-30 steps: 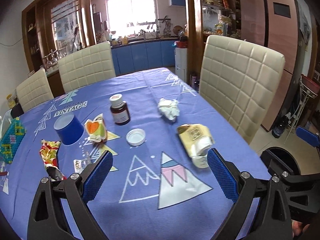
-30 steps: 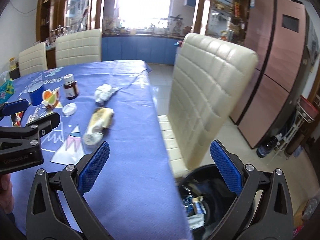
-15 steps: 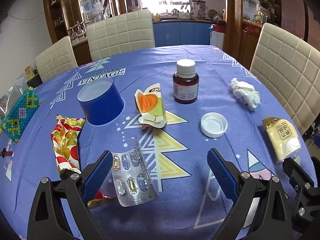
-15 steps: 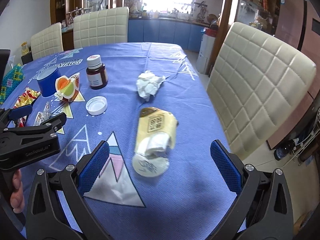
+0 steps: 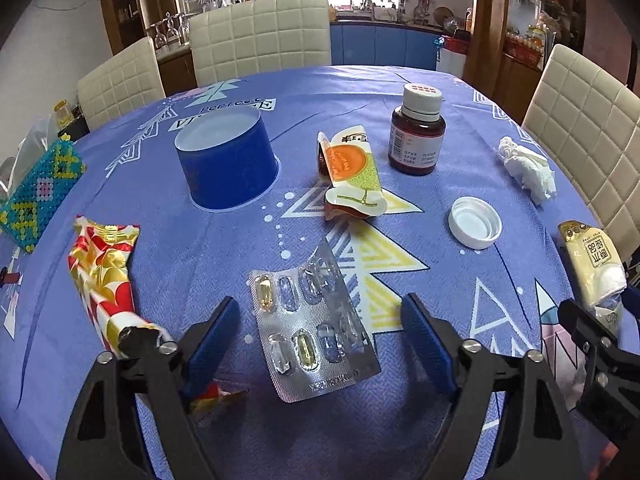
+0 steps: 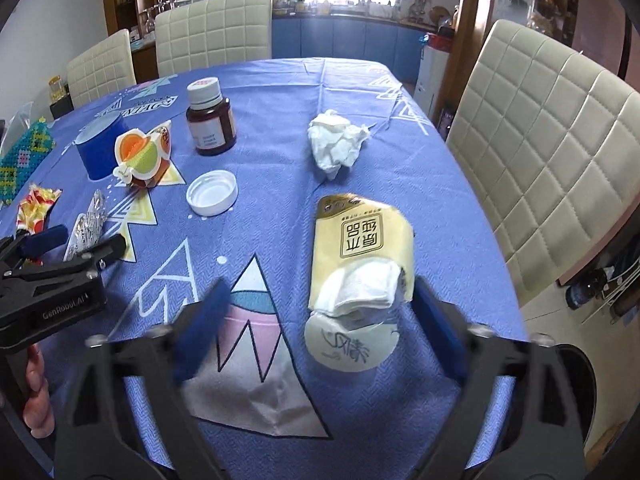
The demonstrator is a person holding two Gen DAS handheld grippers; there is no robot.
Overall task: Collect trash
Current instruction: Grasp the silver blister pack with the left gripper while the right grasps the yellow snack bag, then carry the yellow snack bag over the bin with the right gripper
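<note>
A silver blister pack [image 5: 312, 324] with a few yellow capsules lies flat on the blue tablecloth [image 5: 400, 420]. My left gripper [image 5: 318, 308] straddles it, jaws closing, and neither blue pad touches it. In the right wrist view a yellow tissue pack [image 6: 360, 240] with white tissue spilling out lies between the closing jaws of my right gripper [image 6: 320, 292]. Its right pad is close beside the pack; the blurred left pad stands well off. The left gripper [image 6: 60, 256] also shows at that view's left edge, in a person's hand.
Also on the table: an upturned blue cup [image 5: 226, 168], a brown bottle [image 5: 418, 136], a white cap [image 5: 475, 227], crumpled tissue [image 5: 528, 170], an orange-green wrapper [image 5: 352, 176], a red-gold wrapper [image 5: 104, 272]. Cream chairs ring the table. A black bin [image 6: 576, 376] sits below its right edge.
Both grippers swung from the table's right edge and the bin toward the table and came down. The left now hangs over the blister pack, the right over the tissue pack. Both jaws have narrowed.
</note>
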